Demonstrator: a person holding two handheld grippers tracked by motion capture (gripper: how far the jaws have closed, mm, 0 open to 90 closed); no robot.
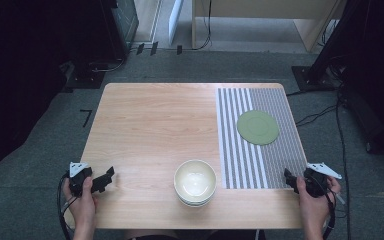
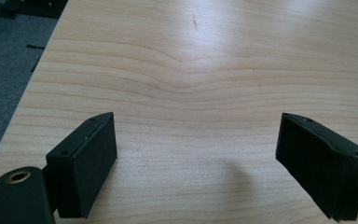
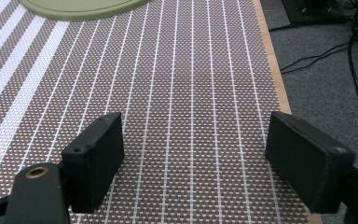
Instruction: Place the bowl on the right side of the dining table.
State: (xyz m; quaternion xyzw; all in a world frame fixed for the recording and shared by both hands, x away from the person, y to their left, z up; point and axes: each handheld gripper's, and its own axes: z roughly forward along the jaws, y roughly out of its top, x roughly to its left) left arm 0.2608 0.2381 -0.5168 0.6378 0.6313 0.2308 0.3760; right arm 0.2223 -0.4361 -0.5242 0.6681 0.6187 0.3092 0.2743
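High view shows the left claw [image 1: 101, 181] at the near left corner of the desk [image 1: 150, 125] and the right claw [image 1: 291, 181] at the near right edge, over the near end of the striped mat [image 1: 240, 150]. Both are released, jaws spread with nothing between them. The cream bowl [image 1: 195, 182] sits on the desk roughly midway between the two claws, well apart from each, to the right of the left claw and to the left of the right one. It seems to rest on a second bowl beneath it. The green plate [image 1: 258, 127] lies on the mat beyond the right claw, a little to its left.

From the left gripper view, the left claw [image 2: 196, 163] has bare wood between its jaws. From the right gripper view, the right claw [image 3: 193, 163] hovers above the mat [image 3: 191, 93], and the plate [image 3: 79, 8] shows ahead of it to the left, well apart.
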